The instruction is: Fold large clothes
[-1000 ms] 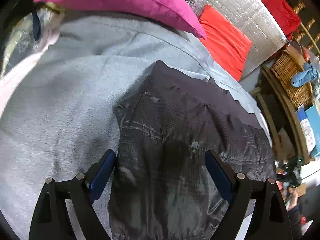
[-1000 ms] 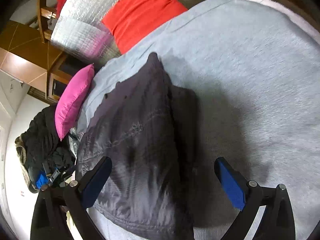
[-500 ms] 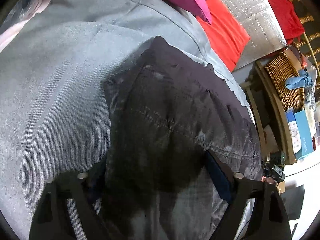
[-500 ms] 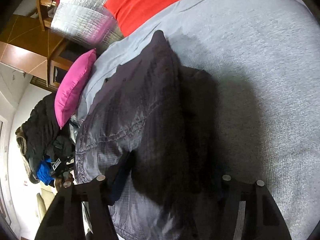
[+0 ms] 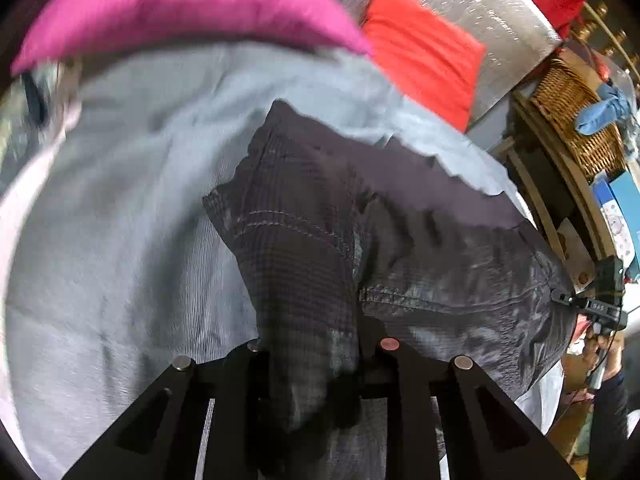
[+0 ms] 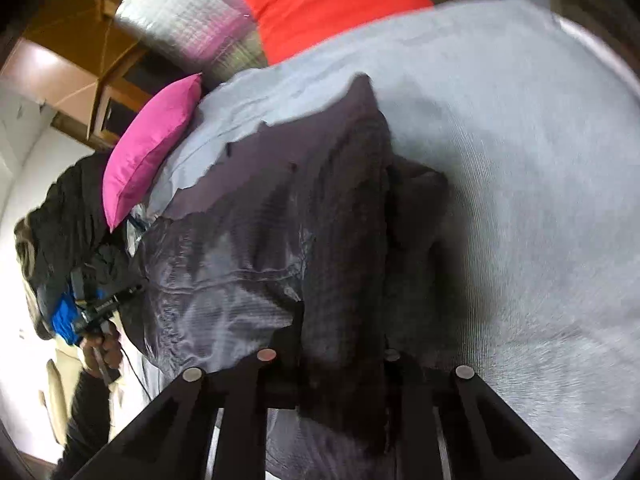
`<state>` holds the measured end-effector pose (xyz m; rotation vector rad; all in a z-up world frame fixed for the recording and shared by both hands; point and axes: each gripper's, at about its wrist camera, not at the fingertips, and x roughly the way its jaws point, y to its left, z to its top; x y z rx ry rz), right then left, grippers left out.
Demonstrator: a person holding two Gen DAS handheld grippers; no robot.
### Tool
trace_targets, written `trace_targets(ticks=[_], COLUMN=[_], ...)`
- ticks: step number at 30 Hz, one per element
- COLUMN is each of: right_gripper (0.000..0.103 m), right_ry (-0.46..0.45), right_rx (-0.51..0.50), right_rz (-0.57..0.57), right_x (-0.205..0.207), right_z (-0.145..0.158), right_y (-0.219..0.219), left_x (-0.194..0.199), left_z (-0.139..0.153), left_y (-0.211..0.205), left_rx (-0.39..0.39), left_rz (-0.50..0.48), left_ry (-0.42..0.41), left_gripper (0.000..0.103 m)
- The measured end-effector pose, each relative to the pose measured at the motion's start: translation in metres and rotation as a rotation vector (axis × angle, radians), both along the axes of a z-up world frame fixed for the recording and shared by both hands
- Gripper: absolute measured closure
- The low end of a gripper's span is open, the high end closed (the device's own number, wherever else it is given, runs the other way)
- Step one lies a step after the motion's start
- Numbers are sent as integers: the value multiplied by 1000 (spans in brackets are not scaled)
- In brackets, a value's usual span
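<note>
A dark grey, shiny garment (image 5: 420, 248) lies spread on a grey bed cover (image 5: 120, 240). My left gripper (image 5: 312, 360) has a bunched fold of the garment's near left edge between its fingers; its jaws are closing on it, and the fabric rises off the cover. In the right wrist view the same garment (image 6: 248, 248) stretches away to the left. My right gripper (image 6: 344, 360) pinches the near right edge, its jaws closing on a dark fold. Both pairs of pads are hidden by cloth.
A pink pillow (image 5: 180, 8), a red pillow (image 5: 420, 52) and a silver quilted cushion (image 5: 500, 8) lie at the bed's far end. A wicker basket (image 5: 572, 120) stands on shelving to the right. A dark clothes pile (image 6: 68, 220) sits left of the bed.
Both grippers went from wide open over the garment's near edge to closed on it. The held fabric has bunched up and lifted off the bed cover.
</note>
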<state>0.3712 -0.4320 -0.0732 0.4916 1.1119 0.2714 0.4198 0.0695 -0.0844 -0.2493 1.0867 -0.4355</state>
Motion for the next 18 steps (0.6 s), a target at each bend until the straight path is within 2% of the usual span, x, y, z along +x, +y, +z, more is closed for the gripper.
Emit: trace_targets(ticks=[5, 8, 10, 14, 17, 18], right_gripper=[85, 85, 85, 85, 85, 85], right_ry=[-82, -150, -185, -234, -237, -234], right_rx=[-59, -88, -98, -102, -93, -85], right_rz=[40, 65, 77, 72, 52, 45], right_x=[1, -15, -34, -90, -134, -144], right_z=[63, 106, 124, 130, 106, 95], right_y=[21, 30, 31, 22, 17, 15], left_x=[-14, -33, -53, -103, -138, -150], left_z=[64, 93, 105, 102, 76, 56], left_y=[-4, 2, 8, 24, 26, 25], left_rx=[-1, -21, -45, -106, -110, -123], left_rz=[-3, -11, -17, -22, -38, -33], left_ry=[-114, -170, -207, -247, -247, -227], left_gripper=[82, 82, 82, 82, 82, 82])
